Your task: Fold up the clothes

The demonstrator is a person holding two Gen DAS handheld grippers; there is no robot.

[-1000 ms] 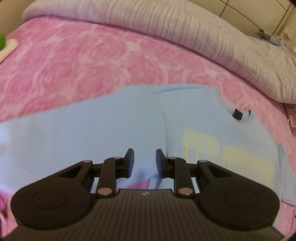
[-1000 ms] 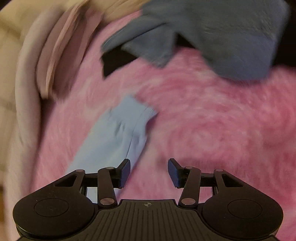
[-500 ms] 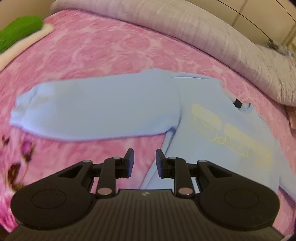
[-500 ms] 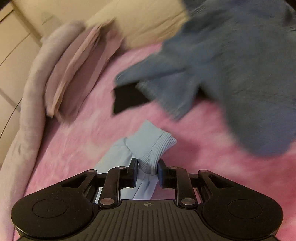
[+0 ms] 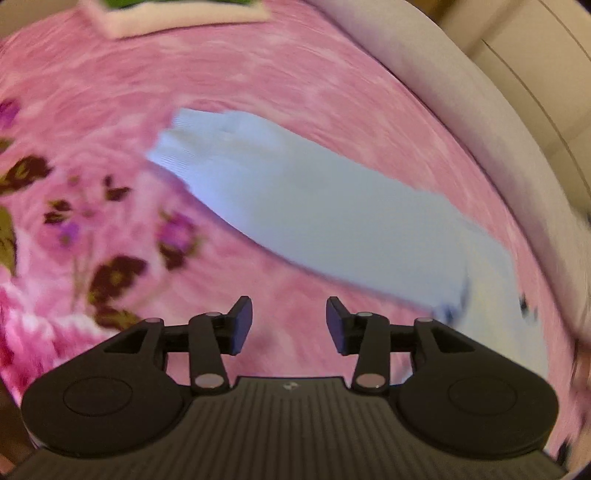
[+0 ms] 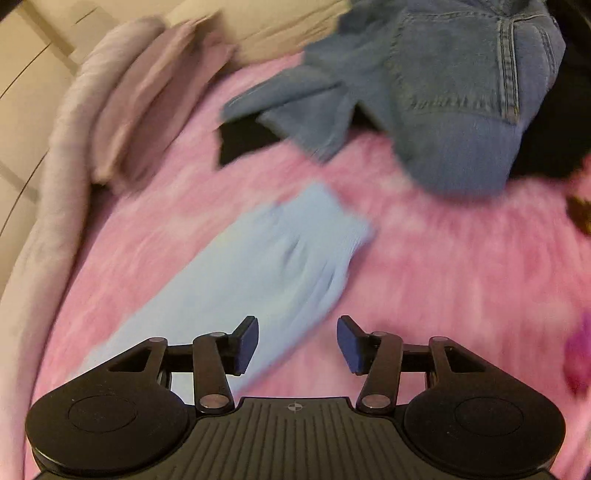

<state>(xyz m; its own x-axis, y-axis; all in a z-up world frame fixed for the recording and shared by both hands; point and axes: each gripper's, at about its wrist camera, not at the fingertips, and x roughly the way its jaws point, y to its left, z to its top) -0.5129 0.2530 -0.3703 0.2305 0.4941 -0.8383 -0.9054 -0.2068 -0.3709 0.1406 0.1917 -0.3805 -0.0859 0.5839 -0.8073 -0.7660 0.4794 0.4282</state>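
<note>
A light blue sweatshirt lies flat on the pink bed cover. In the left wrist view one sleeve point(image 5: 314, 214) stretches from the ribbed cuff point(image 5: 184, 144) at upper left down to the body at right. My left gripper point(image 5: 289, 325) hovers over bare pink cover below that sleeve; its jaws are opening with nothing between them. In the right wrist view the other sleeve point(image 6: 258, 273) lies slantwise, cuff point(image 6: 332, 218) at its far end. My right gripper point(image 6: 297, 343) stands just below it, jaws opening, the sleeve lying free beyond the left pad.
Blue jeans point(image 6: 443, 92) lie crumpled at the far right of the bed beside a black item point(image 6: 243, 140). A grey-lilac quilt point(image 5: 461, 122) borders the bed's far side. A cream and green folded item point(image 5: 173, 18) sits at the top left. Dark flower prints point(image 5: 110, 273) mark the cover.
My left gripper swept left along the sleeve toward its cuff and its jaws widened. My right gripper, which had pinched the other sleeve's cuff, let go and drew back; the sleeve now lies flat.
</note>
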